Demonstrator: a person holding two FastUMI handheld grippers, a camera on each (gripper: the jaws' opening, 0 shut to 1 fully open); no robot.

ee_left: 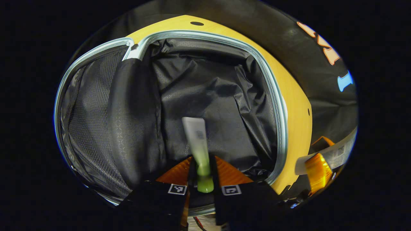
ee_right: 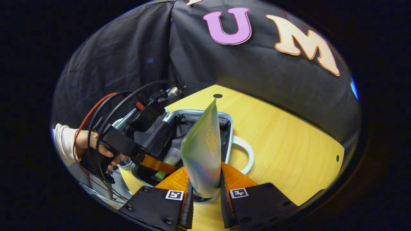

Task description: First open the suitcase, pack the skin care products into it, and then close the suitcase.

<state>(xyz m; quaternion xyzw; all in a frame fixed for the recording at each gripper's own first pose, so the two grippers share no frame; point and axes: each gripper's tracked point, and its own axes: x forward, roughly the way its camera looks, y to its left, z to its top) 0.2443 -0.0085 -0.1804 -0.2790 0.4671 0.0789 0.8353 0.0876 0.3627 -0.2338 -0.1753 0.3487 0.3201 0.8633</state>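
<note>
- Two tubes are held, one in each claw.
- Nearest in the left gripper view, the left claw [ee_left: 204, 189] is clamped on a slim green tube [ee_left: 198, 147], both fingers pressing its capped end; the tube's flat pale end points forward over the black lining.
- Beyond that tube lies the open suitcase [ee_left: 276, 106], its pale blue rim framing a compartment lined with crumpled black fabric; a mesh-lined half [ee_left: 86, 122] spreads to the left.
- At the right edge of the same view, the other claw and the pale tube it carries show beside the suitcase rim.
- Nearest in the right gripper view, the right claw [ee_right: 205, 194] is closed on a wider pale tube [ee_right: 204, 150] bearing a gold mark, standing upright with its crimped end on top.
- Behind it, a hand [ee_right: 96, 147] in a white sleeve holds the left claw over the suitcase's open interior, cables looping above it.
- Farther out, the suitcase rests on the yellow wooden counter [ee_right: 289, 138], its handle [ee_right: 245, 154] lying toward the right.
- Black cloth [ee_right: 128, 48] closes the far side.
</note>
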